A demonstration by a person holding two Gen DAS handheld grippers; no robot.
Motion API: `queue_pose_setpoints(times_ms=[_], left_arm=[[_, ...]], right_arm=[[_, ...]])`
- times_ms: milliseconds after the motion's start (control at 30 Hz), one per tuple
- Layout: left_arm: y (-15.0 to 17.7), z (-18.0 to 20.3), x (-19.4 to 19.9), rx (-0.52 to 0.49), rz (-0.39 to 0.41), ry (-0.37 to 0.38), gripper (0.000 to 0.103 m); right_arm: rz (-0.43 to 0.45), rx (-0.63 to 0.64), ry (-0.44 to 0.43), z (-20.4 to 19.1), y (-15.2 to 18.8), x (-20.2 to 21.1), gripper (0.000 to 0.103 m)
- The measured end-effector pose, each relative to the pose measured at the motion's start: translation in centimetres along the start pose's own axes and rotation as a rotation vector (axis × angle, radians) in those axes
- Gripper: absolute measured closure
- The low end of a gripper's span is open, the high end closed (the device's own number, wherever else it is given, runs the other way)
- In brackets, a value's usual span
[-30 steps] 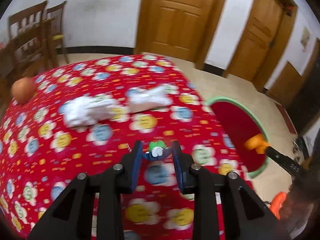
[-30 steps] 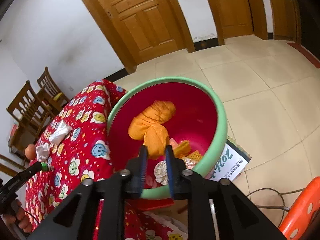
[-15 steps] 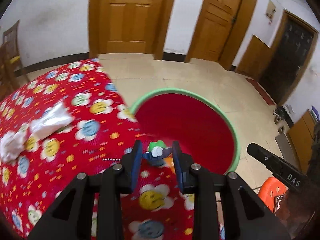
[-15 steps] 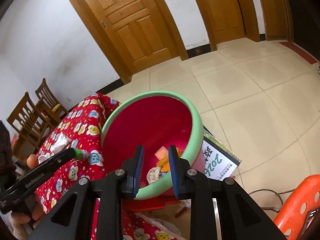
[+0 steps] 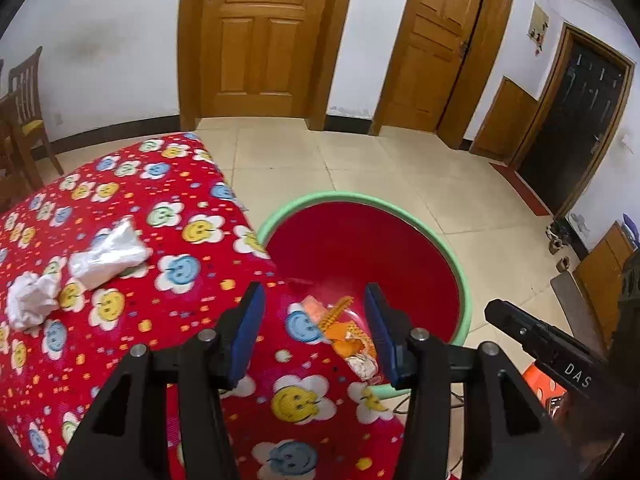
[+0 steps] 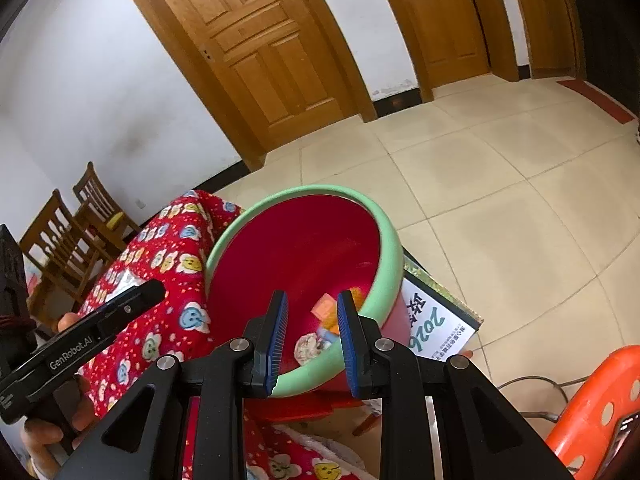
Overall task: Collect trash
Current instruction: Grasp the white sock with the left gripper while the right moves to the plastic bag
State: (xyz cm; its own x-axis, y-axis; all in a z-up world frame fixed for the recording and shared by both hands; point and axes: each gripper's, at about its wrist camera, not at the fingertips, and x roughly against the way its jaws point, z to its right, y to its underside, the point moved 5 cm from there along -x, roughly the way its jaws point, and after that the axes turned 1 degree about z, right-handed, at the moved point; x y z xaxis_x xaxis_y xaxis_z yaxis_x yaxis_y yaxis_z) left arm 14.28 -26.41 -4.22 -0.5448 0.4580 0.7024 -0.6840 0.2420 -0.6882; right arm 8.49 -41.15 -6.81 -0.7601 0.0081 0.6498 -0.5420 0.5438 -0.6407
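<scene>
Left wrist: 2 tissue wads (image 5: 76,276) on cloth (image 5: 132,208), 1 basin (image 5: 460,276).

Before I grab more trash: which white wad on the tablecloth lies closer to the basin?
The longer, smoother wad; the crumpled one sits farther from the basin.

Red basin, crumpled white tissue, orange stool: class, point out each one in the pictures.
Red basin (image 5: 460,276): left wrist view, on its green rim.
Crumpled white tissue (image 5: 28,306): left wrist view, middle of the wad.
Orange stool (image 6: 600,404): right wrist view, on its perforated seat.
</scene>
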Motion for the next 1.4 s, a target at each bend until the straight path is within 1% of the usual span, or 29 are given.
queue_pose_setpoints(times_ms=[200,300,367,500,667,700,800,867,967,1133,1200,1233,1300,1400], left_arm=[[0.1,-3.5,2.4,0.046,0.016,-0.068,0.052],[-0.1,-6.1,3.8,0.075,0.034,-0.108,0.052],[-0.1,-8.2,5.0,0.093,0.046,-0.153,0.052],[-0.1,-11.9,6.7,0.134,0.063,-0.22,0.052],[0.2,-16.8,8.6,0.19,0.067,-0.308,0.052],[0.3,-17.6,8.8,0.199,0.068,-0.321,0.051],[0.5,-19.9,9.3,0.225,0.068,-0.359,0.038],[0.6,-21.4,9.1,0.235,0.064,-0.382,0.038],[0.8,-23.3,8.4,0.261,0.044,-0.398,0.032],[1.6,-25.1,6.6,0.291,-0.005,-0.393,0.032],[1.8,-25.4,5.7,0.297,-0.019,-0.386,0.032],[1.9,-25.5,5.3,0.302,-0.023,-0.378,0.029],[2.0,-25.5,4.6,0.313,-0.027,-0.354,0.027],[2.2,-25.3,3.4,0.313,-0.041,-0.33,0.027]], right_arm=[[-0.002,0.036,-0.037,-2.3,0.1,0.4,0.077],[-0.007,0.059,-0.06,-3.9,0.1,0.5,0.077],[-0.01,0.077,-0.077,-5.2,0.1,0.6,0.076],[-0.014,0.113,-0.109,-7.8,0.3,0.6,0.07],[-0.028,0.164,-0.146,-11.1,0.5,0.4,0.066],[-0.03,0.171,-0.149,-11.6,0.5,0.3,0.063],[-0.036,0.194,-0.162,-13.3,0.6,0.1,0.06],[-0.039,0.205,-0.164,-14.3,0.7,-0.2,0.055],[-0.05,0.221,-0.164,-15.6,0.8,-0.7,0.052],[-0.07,0.234,-0.164,-17.0,0.9,-1.5,0.046],[-0.076,0.241,-0.162,-17.6,0.9,-1.8,0.042],[-0.076,0.245,-0.161,-17.8,0.9,-1.9,0.04],[-0.075,0.253,-0.153,-18.4,0.8,-2.4,0.039],[-0.083,0.25,-0.142,-18.8,0.8,-3.1,0.038]])
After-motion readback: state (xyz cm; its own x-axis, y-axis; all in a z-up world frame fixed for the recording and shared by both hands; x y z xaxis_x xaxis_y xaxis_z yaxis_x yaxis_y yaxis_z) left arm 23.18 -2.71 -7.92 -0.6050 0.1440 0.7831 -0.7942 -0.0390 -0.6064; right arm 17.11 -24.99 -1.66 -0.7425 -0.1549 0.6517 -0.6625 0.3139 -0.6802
